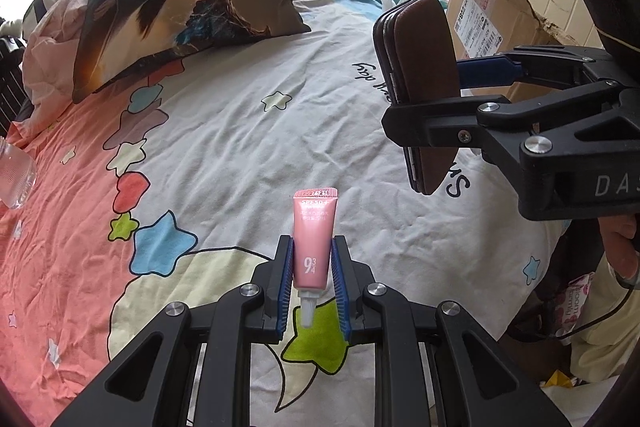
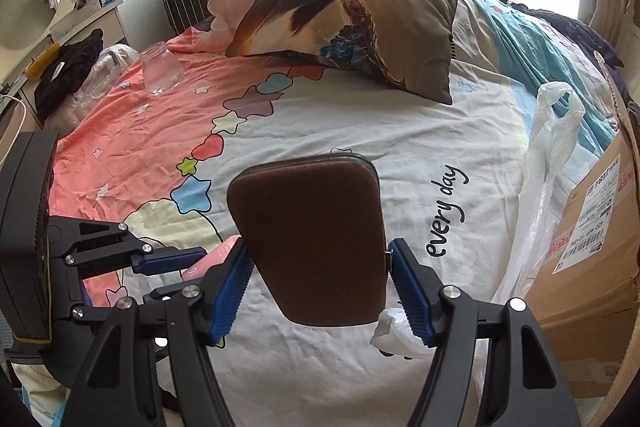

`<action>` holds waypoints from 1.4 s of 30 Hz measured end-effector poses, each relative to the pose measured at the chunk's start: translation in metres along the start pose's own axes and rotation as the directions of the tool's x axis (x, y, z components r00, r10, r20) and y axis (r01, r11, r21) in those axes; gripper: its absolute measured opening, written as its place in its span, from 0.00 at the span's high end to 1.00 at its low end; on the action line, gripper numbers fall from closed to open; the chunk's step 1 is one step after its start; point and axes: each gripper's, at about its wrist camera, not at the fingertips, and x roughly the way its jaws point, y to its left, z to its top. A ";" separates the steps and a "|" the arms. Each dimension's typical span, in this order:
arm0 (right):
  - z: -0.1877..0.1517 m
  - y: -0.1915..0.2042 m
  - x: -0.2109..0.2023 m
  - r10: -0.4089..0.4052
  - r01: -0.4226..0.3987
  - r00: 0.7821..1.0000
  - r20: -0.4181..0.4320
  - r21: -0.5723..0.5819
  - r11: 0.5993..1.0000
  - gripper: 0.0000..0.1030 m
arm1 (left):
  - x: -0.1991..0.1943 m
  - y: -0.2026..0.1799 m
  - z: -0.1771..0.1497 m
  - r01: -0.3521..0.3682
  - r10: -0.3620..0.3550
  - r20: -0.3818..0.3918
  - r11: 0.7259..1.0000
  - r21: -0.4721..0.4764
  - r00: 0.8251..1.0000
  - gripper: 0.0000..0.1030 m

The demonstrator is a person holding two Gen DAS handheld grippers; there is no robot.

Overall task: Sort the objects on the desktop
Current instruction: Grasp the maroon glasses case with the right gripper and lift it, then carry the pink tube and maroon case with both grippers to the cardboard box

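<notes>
1. Your left gripper is clamped narrow on a small pink cosmetic tube, its blue pads pressing both sides of the tube's lower body. The crimped end stands up and away from you, and the white nozzle points back toward the gripper's body.
2. Your right gripper holds a brown leather case at a middling width, one blue pad on each long edge, so the broad brown face looks at that camera.
3. In the left wrist view the same brown leather case shows edge-on, held upright above the bedsheet, with the right gripper reaching in from the right.
4. Both held things hang clear of the cartoon-print bedsheet, near each other but apart.
5. An open cardboard box stands at the right edge of the bed, a white plastic bag just beside it.
6. A printed pillow lies at the far end, and a clear glass jar lies on the pink part of the sheet.
</notes>
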 end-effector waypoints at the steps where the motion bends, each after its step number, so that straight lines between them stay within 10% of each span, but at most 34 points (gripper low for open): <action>1: -0.001 0.000 -0.002 -0.003 0.003 1.000 0.003 0.000 1.000 0.37 | -0.002 -0.001 0.000 -0.003 0.003 0.003 1.000 -0.001 1.000 0.81; 27: -0.015 -0.011 -0.096 -0.065 0.065 0.987 0.149 0.008 0.998 0.37 | -0.082 -0.060 0.030 -0.088 0.075 0.135 0.991 0.096 0.988 0.81; 42: -0.044 -0.055 -0.165 -0.177 0.160 0.960 0.215 0.097 0.982 0.37 | -0.103 -0.128 0.055 -0.036 -0.005 0.182 0.975 0.221 0.983 0.81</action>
